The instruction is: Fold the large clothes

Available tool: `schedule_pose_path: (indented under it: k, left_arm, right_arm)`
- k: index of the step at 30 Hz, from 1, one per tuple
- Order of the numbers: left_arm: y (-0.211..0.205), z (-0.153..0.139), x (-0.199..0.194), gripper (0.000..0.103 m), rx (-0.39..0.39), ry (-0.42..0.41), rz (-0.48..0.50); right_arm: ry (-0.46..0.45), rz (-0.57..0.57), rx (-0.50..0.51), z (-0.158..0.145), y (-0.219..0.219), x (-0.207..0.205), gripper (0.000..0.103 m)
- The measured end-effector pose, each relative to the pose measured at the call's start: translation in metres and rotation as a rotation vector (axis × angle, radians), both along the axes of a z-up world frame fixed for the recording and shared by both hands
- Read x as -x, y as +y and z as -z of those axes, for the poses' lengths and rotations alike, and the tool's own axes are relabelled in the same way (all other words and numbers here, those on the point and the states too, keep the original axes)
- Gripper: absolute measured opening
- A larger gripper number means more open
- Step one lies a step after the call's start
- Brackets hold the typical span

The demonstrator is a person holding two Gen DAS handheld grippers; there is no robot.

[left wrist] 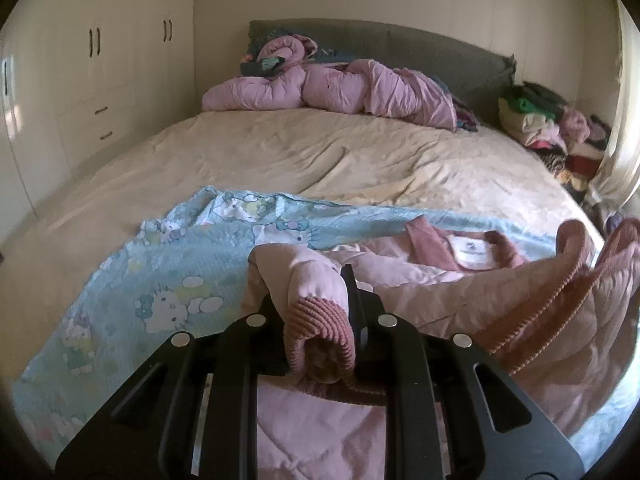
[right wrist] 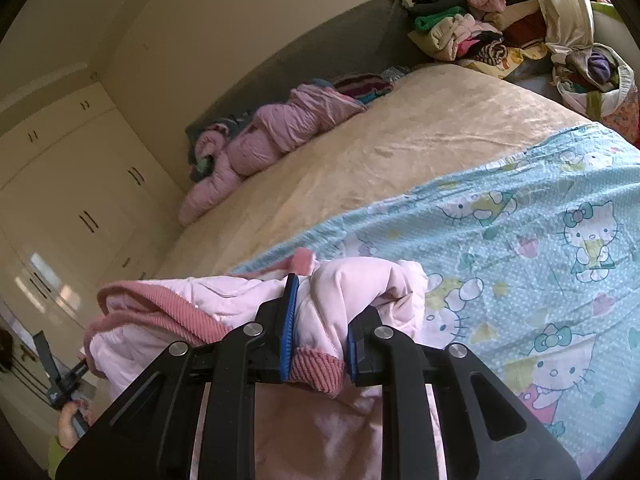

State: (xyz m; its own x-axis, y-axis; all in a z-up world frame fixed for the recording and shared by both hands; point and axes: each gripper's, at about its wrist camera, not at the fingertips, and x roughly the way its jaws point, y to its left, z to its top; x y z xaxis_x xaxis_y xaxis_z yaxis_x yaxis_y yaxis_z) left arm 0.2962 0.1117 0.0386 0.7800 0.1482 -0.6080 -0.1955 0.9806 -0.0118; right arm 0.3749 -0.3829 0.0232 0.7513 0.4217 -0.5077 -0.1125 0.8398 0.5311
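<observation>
A pink quilted jacket (left wrist: 440, 292) with darker ribbed trim lies on a blue cartoon-cat blanket (left wrist: 160, 280) at the near end of the bed. My left gripper (left wrist: 316, 316) is shut on one sleeve end with its ribbed cuff (left wrist: 320, 340). My right gripper (right wrist: 320, 340) is shut on the other sleeve end (right wrist: 348, 300), its ribbed cuff (right wrist: 316, 372) between the blue pads. The jacket's collar and white label (left wrist: 476, 250) face up. In the right wrist view the jacket body (right wrist: 180, 304) is bunched to the left on the blanket (right wrist: 520, 240).
The bed has a cream sheet (left wrist: 320, 148) and a grey headboard (left wrist: 400, 40). A pink duvet (left wrist: 332, 88) is bunched at the head. A pile of clothes (left wrist: 548, 128) stands at the right. White wardrobes (left wrist: 92, 72) line the left wall.
</observation>
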Motion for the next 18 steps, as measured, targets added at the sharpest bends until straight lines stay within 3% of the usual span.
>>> schedule_pose_path:
  k: [3, 11, 14, 15, 16, 18]
  left_arm:
    - [-0.008, 0.014, -0.01, 0.012, -0.044, 0.03, 0.002]
    - [-0.004, 0.025, -0.02, 0.012, -0.031, 0.06, 0.013]
    - [-0.003, 0.026, -0.023, 0.012, -0.026, 0.064, 0.015]
    - [-0.003, 0.027, -0.024, 0.012, -0.02, 0.063, 0.015]
    - [-0.003, 0.027, -0.024, 0.012, -0.019, 0.064, 0.015]
    - [-0.003, 0.028, -0.025, 0.012, -0.017, 0.063, 0.014]
  right_arm:
    - [0.027, 0.012, 0.004, 0.013, 0.003, -0.008, 0.019]
    - [0.066, -0.001, -0.11, 0.03, -0.006, -0.016, 0.026]
    - [0.052, -0.037, -0.222, 0.03, -0.013, -0.012, 0.046]
    - [0.039, -0.045, -0.244, 0.027, -0.012, -0.008, 0.063]
    - [0.02, -0.056, -0.265, 0.025, -0.012, -0.003, 0.088]
    - [-0.022, -0.063, -0.247, 0.016, -0.006, 0.008, 0.094]
